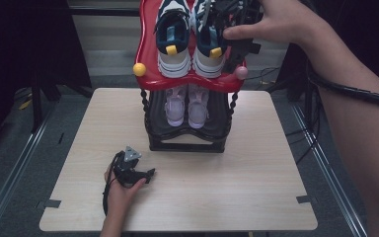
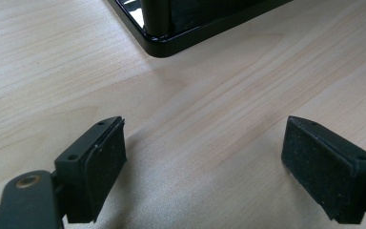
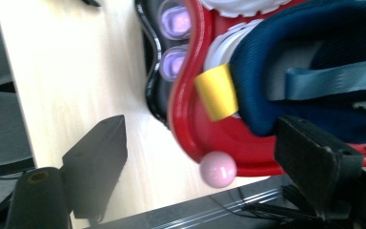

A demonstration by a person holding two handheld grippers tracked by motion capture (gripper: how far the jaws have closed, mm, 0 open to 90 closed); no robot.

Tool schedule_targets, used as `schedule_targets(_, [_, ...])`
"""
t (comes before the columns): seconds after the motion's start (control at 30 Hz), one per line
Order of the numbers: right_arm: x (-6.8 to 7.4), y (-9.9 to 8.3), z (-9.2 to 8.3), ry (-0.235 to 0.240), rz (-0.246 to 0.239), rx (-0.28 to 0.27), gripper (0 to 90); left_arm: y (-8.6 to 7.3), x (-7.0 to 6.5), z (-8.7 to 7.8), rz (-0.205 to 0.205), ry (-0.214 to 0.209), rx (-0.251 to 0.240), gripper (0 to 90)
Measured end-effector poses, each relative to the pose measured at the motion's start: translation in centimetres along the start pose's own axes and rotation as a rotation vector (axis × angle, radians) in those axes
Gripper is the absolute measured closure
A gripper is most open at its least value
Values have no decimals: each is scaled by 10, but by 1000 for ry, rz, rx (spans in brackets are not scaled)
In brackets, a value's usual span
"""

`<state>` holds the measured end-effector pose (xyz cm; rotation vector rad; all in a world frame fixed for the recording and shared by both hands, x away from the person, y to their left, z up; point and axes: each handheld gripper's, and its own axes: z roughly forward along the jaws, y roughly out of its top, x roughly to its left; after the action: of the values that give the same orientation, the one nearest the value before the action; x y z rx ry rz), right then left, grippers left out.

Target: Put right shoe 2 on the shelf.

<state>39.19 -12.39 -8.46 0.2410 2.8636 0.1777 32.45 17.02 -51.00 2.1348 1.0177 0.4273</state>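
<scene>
Navy/white sneaker pair (image 1: 192, 37) sits on red top shelf (image 1: 148, 44) at table's 12 o'clock, right gripper (image 3: 209, 157) jaws apart w/ one beside right shoe's heel, so a clumsy nudge could tip shoe off rim; left gripper (image 1: 131, 168) rests at 7 o'clock, jaws apart, empty.

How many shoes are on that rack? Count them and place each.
4. Two navy-and-white sneakers, left and right, sit on the red top shelf; two pale pink shoes, left and right, on the black lower shelf. More may be hidden.
</scene>
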Motion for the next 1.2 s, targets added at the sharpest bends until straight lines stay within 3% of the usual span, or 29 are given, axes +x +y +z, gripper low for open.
schedule_targets(0.43, [9,-12,-7,49,38,20,199,0,0,0,-2,0,1,147])
schedule_targets(0.6, [15,-18,3,90,28,60,199,0,0,0,1,1,1,147])
schedule_targets(0.83, [24,-25,15,131,18,68,204,0,0,0,-2,1,0,147])
schedule_targets(1.0, [32,-30,25,146,10,99,205,0,0,0,1,0,0,147])
schedule_targets(1.2, [38,-36,28,152,4,85,204,0,0,0,0,0,1,147])
